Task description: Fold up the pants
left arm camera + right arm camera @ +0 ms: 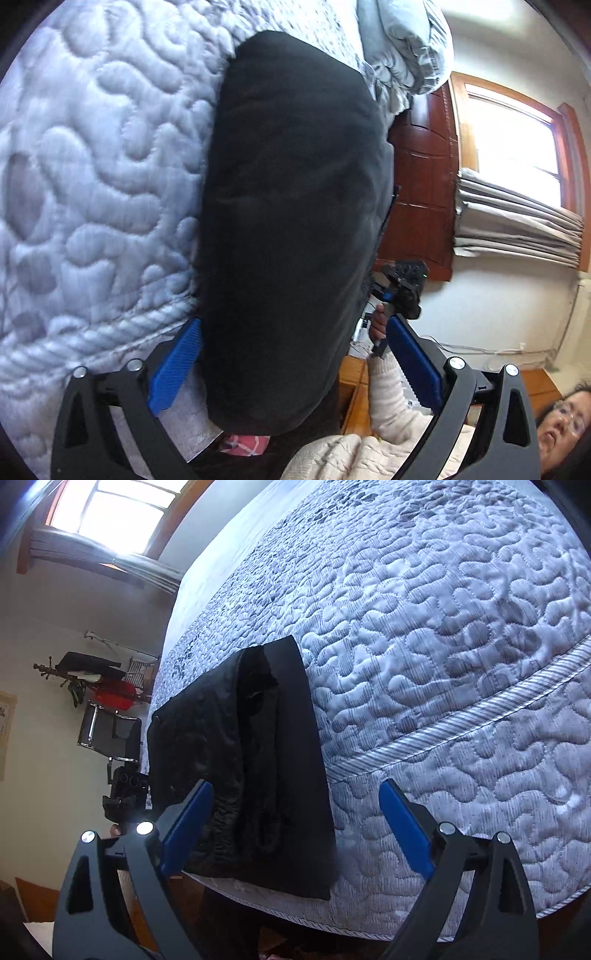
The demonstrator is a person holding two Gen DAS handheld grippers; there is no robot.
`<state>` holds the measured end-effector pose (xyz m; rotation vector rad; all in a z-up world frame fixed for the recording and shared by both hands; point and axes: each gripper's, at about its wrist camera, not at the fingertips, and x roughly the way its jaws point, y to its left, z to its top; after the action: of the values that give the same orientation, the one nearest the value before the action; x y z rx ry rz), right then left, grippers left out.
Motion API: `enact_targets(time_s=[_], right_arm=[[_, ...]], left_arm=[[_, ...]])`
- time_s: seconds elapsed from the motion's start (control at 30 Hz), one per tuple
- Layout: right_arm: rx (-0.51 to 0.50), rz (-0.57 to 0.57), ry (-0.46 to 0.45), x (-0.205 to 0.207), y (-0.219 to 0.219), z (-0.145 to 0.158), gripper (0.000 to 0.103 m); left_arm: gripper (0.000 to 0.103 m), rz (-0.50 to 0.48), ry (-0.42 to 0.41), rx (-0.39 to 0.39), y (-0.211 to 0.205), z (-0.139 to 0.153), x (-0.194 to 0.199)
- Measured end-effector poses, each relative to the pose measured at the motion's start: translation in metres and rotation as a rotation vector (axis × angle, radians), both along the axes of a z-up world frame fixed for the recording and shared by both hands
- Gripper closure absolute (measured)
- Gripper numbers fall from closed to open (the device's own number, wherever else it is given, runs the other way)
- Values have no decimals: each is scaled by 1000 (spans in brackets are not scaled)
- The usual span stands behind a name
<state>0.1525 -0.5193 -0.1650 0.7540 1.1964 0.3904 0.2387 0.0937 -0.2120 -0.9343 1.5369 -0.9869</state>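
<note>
The pants [243, 771] are lying folded in a dark stack at the mattress [443, 646] edge, lower left of centre in the right view. The right gripper [295, 827] is hovering just short of them, jaws spread wide, gripping nothing. The left gripper [295, 365] is sitting right over the cloth, filling the middle of its frame, jaws released too. Judging from here, the fold looks nearly done; a good next grasp should catch all the layers at the near hem, keeping edges aligned.

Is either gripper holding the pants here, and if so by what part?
Nothing is held. Both the left gripper and right gripper are open; the black pants lie folded on the mattress.
</note>
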Motion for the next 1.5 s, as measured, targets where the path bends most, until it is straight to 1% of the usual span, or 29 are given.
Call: enact_targets(time_s=[0.1, 0.17, 0.2, 0.3, 0.33, 0.43, 0.53, 0.7, 0.77, 0.83, 1.03, 1.13, 1.3, 1.5], right_arm=[[22, 8, 16, 4, 2, -6, 12], [18, 19, 26, 5, 4, -9, 12], [16, 27, 28, 5, 5, -11, 12], [11, 33, 38, 5, 8, -14, 12], [15, 33, 39, 5, 9, -15, 12], [20, 43, 37, 3, 10, -15, 12], [24, 65, 29, 3, 11, -14, 12], [65, 72, 36, 5, 5, -18, 11], [123, 76, 34, 5, 0, -22, 11], [211, 100, 39, 8, -3, -29, 10], [285, 154, 103, 23, -11, -51, 10], [340, 210, 107, 27, -12, -58, 10], [380, 290, 104, 34, -6, -61, 9], [398, 364, 121, 48, 14, -60, 7]], left_arm=[[4, -35, -3, 1, -3, 2, 3], [4, -46, 12, 16, -4, 4, 4], [4, -56, 23, 44, -6, 3, 5], [4, -94, 22, 114, -17, 2, 8], [4, -105, 18, 107, -22, 3, 8], [4, -116, 10, 45, -32, 12, 9], [4, -130, 4, 51, -42, 14, 10], [4, -120, 36, 54, -51, -1, 12], [4, -104, 58, 43, -51, -3, 13], [4, -101, 62, 39, -52, -6, 13], [4, -91, 84, 21, -42, -18, 16], [4, -94, 93, 14, -38, -23, 19], [4, -88, 116, 0, -38, -30, 27], [4, -109, 102, 36, -48, -28, 33]])
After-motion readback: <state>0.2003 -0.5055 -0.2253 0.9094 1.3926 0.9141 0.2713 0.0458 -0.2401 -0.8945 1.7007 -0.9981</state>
